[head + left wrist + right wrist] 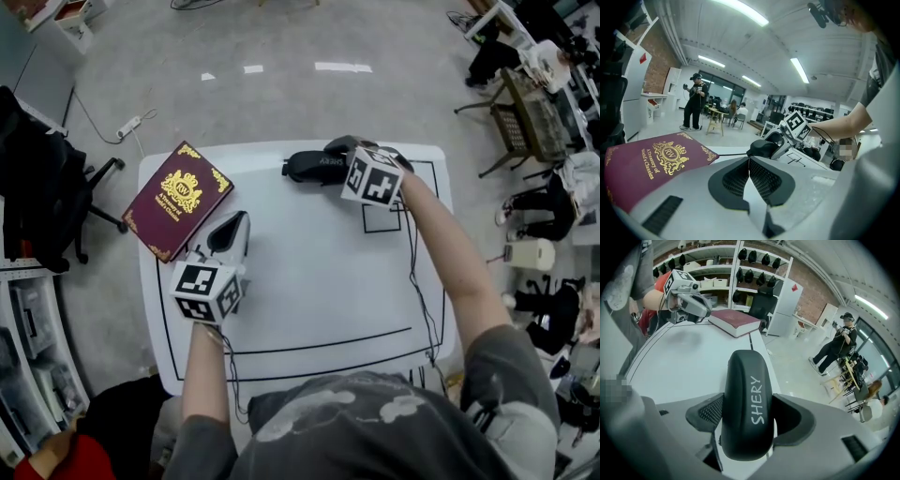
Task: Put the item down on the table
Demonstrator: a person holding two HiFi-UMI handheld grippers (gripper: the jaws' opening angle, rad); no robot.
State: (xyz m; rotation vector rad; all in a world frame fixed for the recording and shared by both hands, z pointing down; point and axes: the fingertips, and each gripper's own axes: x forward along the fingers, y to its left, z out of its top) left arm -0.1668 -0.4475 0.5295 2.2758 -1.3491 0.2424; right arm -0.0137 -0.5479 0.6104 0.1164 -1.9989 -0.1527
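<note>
Head view: white table (309, 272) w/ black line markings. Right gripper (339, 155) is at the far side, clamped on a black case (309, 167) that sticks out to its left, over the tabletop near the far edge; can't tell if the case touches the surface. Left gripper (232, 225) is low over the table's left part, just beside a maroon book (178, 199) that overhangs the left edge.

Left gripper view: left gripper's pads (764, 176) are pressed together, nothing btwn them. Book (647, 164) lies close at left. Beyond, the right gripper (780, 140) w/ the case (761, 147). A person (695, 101) stands far back in the room.

Right gripper view: case (747, 399), lettered "SHERY", sits lengthwise btwn the jaws, both pads against its sides, so a firm grip. Bare table (689, 357) is under and ahead. Book (735, 320) and left gripper (691, 305) are at the far end.
</note>
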